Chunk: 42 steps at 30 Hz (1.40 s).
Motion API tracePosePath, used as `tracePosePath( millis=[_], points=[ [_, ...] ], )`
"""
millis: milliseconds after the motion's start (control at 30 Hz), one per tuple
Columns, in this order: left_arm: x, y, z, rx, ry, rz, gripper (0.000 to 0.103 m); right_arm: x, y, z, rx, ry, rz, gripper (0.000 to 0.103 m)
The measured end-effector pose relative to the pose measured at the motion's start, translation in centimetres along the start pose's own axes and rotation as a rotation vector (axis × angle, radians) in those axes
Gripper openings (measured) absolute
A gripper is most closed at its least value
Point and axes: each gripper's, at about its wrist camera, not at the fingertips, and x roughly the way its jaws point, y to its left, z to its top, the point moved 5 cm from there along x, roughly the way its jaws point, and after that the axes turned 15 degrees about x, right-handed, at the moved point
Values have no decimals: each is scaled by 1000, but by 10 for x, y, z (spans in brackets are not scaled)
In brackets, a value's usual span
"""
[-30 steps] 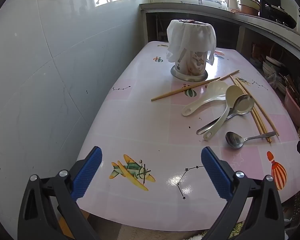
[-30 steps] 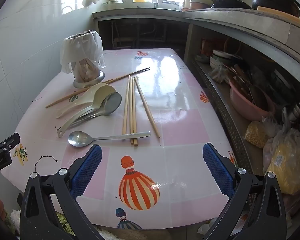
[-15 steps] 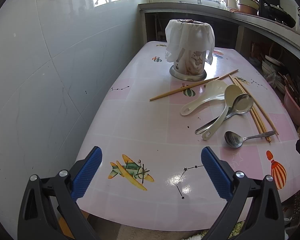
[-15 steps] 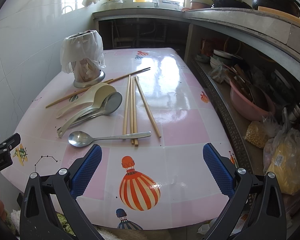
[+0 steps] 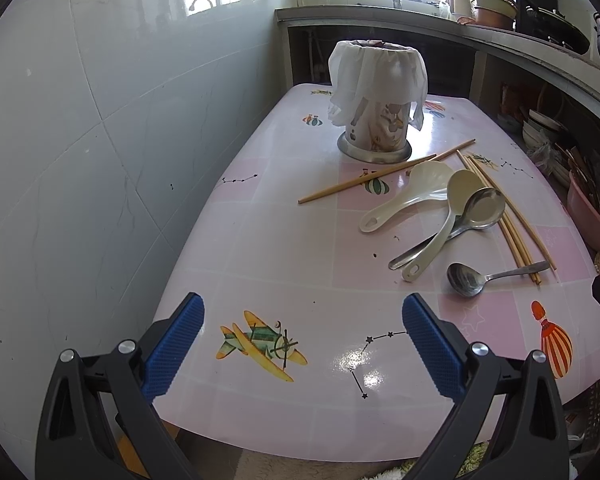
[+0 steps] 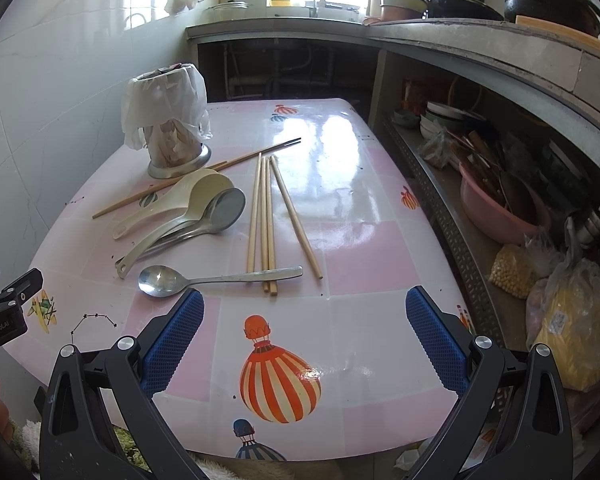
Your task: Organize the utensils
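1. The bench is a glossy pink-and-white checked top printed with a plane, balloons and star lines; window light glares off its far half.
2. It stands against a white tiled wall on the left, with a grey stone counter wrapping round the back and right, pots and pans on top.
3. Under the counter on the right runs a shelf crowded with bowls, a pink basin and bags of food.
4. Near the back left of the bench stands a utensil holder, upright, with a white plastic bag draped over its rim.
5. Just in front of it a pair of chopsticks lies slanted across the top.
6. Two cream plastic spoons and a steel ladle lie overlapping, bowls toward the middle.
7. Four more chopsticks lie lengthwise beside them, three together and one angled off.
8. A small steel spoon lies nearest the front, its handle resting across the ends of the three chopsticks.
9. The left gripper hangs over the front left corner above the plane print, fingers wide apart and empty.
10. The right gripper hangs over the front edge above the striped balloon, fingers also spread wide, holding nothing.
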Motion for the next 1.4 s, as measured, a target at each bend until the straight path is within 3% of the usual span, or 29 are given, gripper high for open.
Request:
tracePosePath(
  millis=[1400],
  points=[
    [1, 1, 0, 1, 2, -3, 97, 5, 1, -2, 2, -2, -3, 97]
  ],
)
